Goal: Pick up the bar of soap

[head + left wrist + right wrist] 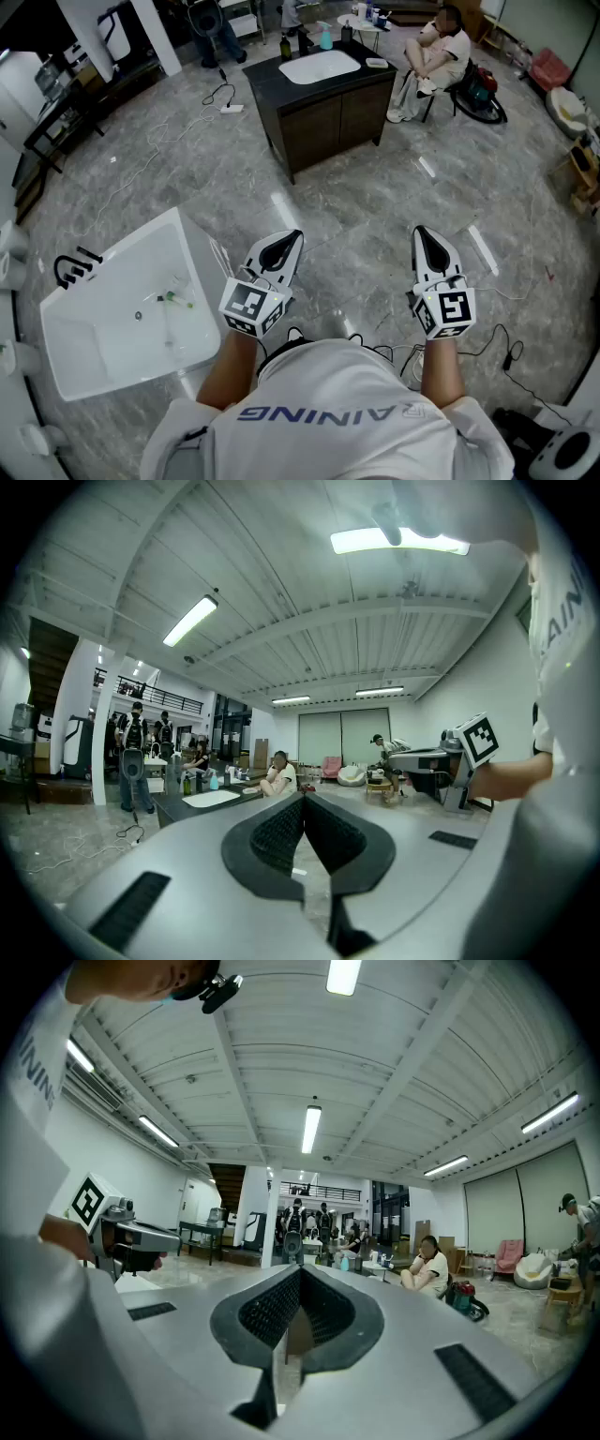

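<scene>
I cannot make out a bar of soap in any view. My left gripper (292,236) (303,801) and right gripper (419,232) (300,1271) are held side by side at waist height, level and pointing forward over the marble floor. The ribbed pads of each pair meet at the tips, with nothing between them. A white sink (66,337) with a black faucet (73,269) stands low at my left, beside the left gripper; a small green item (176,300) lies in its bowl.
A dark vanity cabinet (328,117) with a white basin (321,66) and bottles (325,39) stands ahead across the floor. A person sits on a chair (441,52) to its right. Cables trail on the floor by my feet (502,352) and left of the cabinet (220,98).
</scene>
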`<move>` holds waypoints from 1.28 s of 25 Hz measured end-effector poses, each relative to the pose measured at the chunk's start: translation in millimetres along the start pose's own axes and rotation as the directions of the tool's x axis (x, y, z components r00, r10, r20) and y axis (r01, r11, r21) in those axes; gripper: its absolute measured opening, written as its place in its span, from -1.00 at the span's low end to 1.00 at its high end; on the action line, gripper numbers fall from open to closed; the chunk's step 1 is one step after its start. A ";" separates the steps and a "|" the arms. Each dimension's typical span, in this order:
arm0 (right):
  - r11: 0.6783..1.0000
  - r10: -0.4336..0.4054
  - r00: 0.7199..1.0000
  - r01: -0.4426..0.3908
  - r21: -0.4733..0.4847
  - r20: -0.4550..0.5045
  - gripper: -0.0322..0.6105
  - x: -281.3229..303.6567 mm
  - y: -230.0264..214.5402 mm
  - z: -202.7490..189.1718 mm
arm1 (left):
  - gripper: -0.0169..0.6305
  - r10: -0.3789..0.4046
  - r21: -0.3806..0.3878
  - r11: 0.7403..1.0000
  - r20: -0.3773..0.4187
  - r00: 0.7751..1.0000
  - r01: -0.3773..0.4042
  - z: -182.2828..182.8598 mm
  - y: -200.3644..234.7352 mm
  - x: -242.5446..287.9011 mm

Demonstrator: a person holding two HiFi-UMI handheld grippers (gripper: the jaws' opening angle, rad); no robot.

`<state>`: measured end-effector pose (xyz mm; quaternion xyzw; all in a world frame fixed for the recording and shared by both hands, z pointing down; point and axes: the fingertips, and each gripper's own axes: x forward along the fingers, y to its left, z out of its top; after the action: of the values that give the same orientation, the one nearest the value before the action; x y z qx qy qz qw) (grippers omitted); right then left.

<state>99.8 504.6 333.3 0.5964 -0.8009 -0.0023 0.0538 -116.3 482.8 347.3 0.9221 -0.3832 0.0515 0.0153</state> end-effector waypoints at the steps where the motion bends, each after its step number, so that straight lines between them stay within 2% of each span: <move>1: 1.000 0.001 1.000 -0.001 0.000 0.001 -0.86 -0.8 -0.2 -0.1 | -0.94 -0.001 0.003 1.000 0.000 1.000 0.001 0.1 -1.6 -0.1; 12: 1.000 0.007 1.000 -0.007 0.001 0.000 -0.85 1.0 1.0 -4.4 | -0.94 -0.002 0.006 1.000 -0.014 1.000 0.002 -3.7 -3.6 -1.7; 21: 0.998 0.006 1.000 -0.007 0.055 0.029 -0.85 9.6 5.2 -3.5 | -0.94 -0.004 0.004 1.000 -0.014 1.000 0.004 -5.6 6.8 -4.4; 26: 0.998 0.015 1.000 -0.016 0.058 0.013 -0.85 21.5 22.9 -4.7 | -0.94 0.011 -0.008 1.000 -0.011 1.000 -0.011 -9.6 25.5 -18.8; 32: 0.998 0.042 0.999 -0.042 0.036 0.002 -0.85 50.7 69.0 -6.2 | -0.94 0.044 -0.030 0.999 -0.025 0.999 -0.045 -24.9 70.5 -52.5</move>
<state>20.1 476.4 348.4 0.5804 -0.8131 0.0127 0.0426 -205.1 471.8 365.7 0.9124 -0.4040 0.0572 0.0329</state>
